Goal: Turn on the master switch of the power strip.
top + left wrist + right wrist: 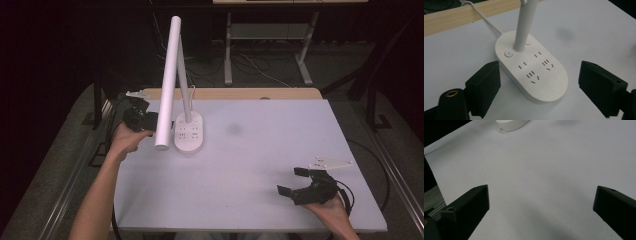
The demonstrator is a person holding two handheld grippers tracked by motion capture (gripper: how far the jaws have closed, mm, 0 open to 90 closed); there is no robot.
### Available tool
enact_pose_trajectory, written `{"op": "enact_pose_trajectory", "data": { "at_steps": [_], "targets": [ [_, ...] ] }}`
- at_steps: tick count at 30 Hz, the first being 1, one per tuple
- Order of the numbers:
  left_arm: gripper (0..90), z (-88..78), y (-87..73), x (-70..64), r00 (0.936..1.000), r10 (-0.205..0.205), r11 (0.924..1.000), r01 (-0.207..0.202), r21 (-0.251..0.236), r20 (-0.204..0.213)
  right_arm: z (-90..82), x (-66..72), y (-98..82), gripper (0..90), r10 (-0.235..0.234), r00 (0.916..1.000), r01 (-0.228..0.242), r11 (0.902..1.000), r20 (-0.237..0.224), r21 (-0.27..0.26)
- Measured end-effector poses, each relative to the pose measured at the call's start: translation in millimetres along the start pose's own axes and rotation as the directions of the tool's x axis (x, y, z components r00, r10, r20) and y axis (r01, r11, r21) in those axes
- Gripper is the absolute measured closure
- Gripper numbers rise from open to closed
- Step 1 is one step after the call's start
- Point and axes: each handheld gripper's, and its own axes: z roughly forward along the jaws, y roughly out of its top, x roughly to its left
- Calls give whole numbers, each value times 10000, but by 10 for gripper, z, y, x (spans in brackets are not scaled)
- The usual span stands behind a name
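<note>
A white desk lamp stands at the table's back left. Its oval base carries several sockets and a round power button. A thin stem rises from the base, and the long tubular head slopes down toward me. My left gripper is just left of the base, partly behind the lamp head. In the left gripper view its jaws stand open on either side of the base's near end, not pressing it. My right gripper rests open at the front right, with bare table between its jaws.
The white tabletop has a wooden strip along its far edge and a faint dark smudge at the middle. The lamp's white cord runs back over that strip. A desk frame and cables lie on the floor beyond.
</note>
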Motion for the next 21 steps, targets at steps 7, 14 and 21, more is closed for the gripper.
{"op": "enact_pose_trajectory", "data": {
  "at_steps": [7,14,21],
  "targets": [
    [219,74,63,87,9989,-459,9989,458,-91,-127,6,-2,-3,1,-8,10000,8,10000,14,11],
    [305,161,91,153,9962,-833,9961,826,-303,-235,8,-3,-4,0,-48,10000,48,10000,20,16],
    [369,280,67,240,9909,-1341,9882,1332,-761,-62,11,-5,-5,0,-122,9999,122,9999,10,52]
  ]
}}
